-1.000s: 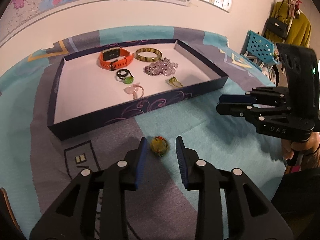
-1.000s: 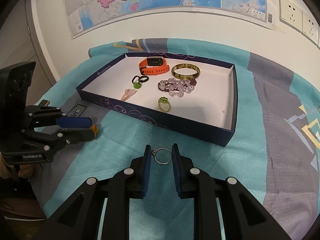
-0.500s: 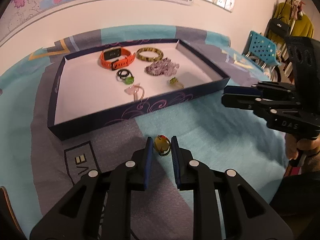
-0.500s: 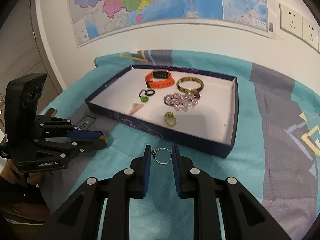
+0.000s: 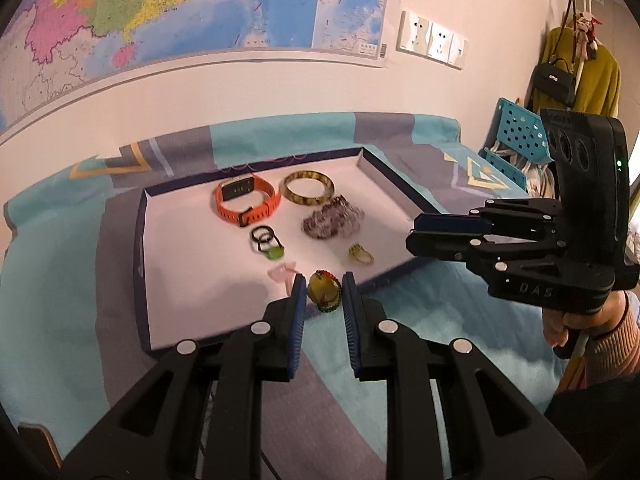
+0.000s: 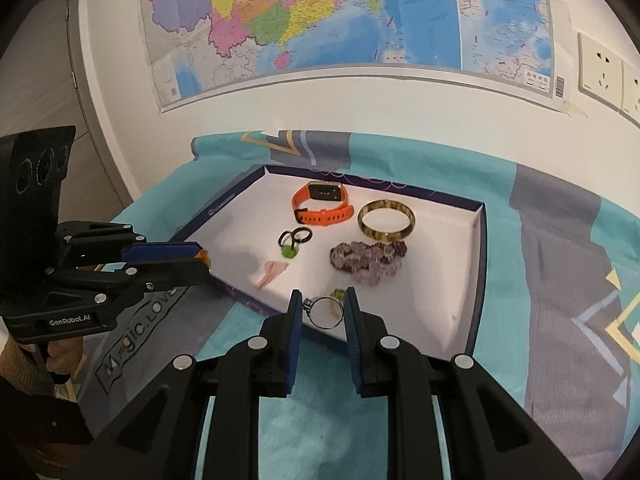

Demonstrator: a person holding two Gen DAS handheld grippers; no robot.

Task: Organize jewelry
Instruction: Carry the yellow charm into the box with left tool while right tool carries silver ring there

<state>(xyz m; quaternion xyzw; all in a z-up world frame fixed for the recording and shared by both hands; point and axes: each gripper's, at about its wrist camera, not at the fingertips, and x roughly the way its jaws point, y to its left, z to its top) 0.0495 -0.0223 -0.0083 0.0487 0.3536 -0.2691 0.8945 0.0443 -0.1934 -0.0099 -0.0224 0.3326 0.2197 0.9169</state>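
Yellow-stone ring (image 5: 323, 290) and thin silver ring (image 6: 325, 312): both tiny, light, stiff, slippery; best pinched across the band, w/ gentle pressure. Each sits clamped in its hand-held gripper, left (image 5: 322, 298) closed on the stone ring, right (image 6: 322, 311) on the silver one. Both tilt downward, raised over the near wall of the tray (image 6: 478, 264).

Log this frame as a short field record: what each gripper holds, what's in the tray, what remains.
left gripper: shut on yellow-green pendant
right gripper: shut on silver ring
tray: orange watch, amber bangle, purple bead bracelet, black rings with green stone, pink piece, small green ring
remaining: both held pieces not yet set in tray
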